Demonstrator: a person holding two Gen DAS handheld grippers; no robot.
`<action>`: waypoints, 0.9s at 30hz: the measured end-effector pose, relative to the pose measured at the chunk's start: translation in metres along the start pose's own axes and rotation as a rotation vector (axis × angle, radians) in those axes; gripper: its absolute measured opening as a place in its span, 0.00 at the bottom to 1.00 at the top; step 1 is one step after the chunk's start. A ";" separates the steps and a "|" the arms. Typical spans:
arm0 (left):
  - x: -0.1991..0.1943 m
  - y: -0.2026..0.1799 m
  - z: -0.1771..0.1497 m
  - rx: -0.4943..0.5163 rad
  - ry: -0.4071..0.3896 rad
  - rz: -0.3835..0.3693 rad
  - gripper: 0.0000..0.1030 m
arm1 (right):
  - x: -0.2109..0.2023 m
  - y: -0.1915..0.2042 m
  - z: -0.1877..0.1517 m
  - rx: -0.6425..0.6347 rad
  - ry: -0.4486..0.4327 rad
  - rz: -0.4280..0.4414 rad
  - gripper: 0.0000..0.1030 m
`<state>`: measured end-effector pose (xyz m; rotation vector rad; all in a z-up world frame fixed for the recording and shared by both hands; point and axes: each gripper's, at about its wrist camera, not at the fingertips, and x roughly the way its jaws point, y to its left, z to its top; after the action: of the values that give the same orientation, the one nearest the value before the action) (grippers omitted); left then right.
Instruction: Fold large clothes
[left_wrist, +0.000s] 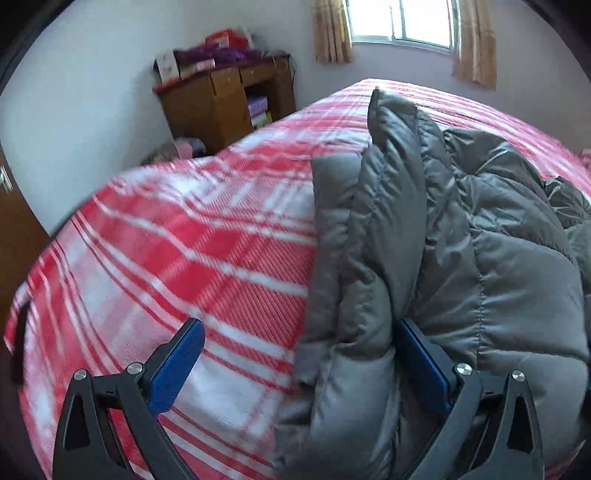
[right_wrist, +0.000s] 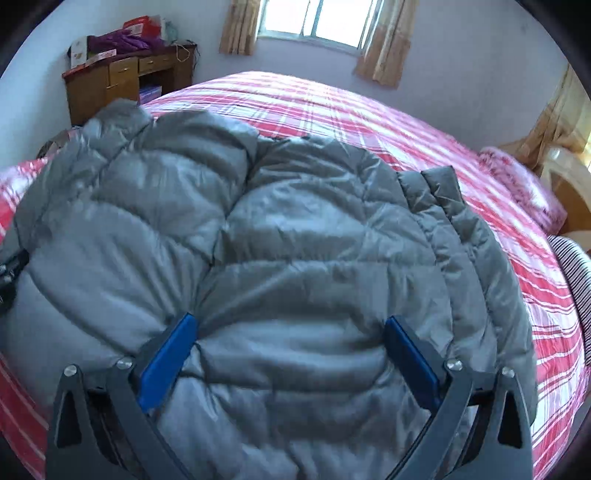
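A grey quilted puffer jacket (left_wrist: 461, 240) lies on a bed with a red and white plaid cover (left_wrist: 184, 240). In the left wrist view my left gripper (left_wrist: 299, 332) is open wide at the jacket's left edge; its right finger (left_wrist: 424, 362) is tucked under a padded fold and its left finger (left_wrist: 177, 365) stands over bare bedcover. In the right wrist view the jacket (right_wrist: 277, 240) fills the middle. My right gripper (right_wrist: 290, 332) is open wide, both blue fingers pressed onto the jacket's near part, with bulging fabric between them.
A wooden desk (left_wrist: 229, 99) with piled things stands at the far left wall; it also shows in the right wrist view (right_wrist: 125, 81). A curtained window (right_wrist: 314, 22) is behind the bed. A pink pillow (right_wrist: 517, 184) and a striped cloth (right_wrist: 572, 273) lie at the right.
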<state>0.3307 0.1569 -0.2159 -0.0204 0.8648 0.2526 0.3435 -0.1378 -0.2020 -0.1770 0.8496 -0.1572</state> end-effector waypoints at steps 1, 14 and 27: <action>0.000 -0.001 0.000 -0.001 -0.004 -0.002 0.99 | 0.003 0.001 -0.003 0.004 -0.011 -0.005 1.00; 0.000 0.018 -0.014 -0.127 0.075 -0.189 0.99 | -0.031 -0.011 -0.029 0.018 -0.051 -0.003 1.00; -0.004 -0.002 -0.009 -0.101 0.041 -0.327 0.58 | -0.010 0.001 -0.047 -0.002 -0.090 -0.035 1.00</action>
<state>0.3223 0.1531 -0.2188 -0.2594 0.8743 -0.0110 0.3012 -0.1390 -0.2253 -0.1993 0.7571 -0.1805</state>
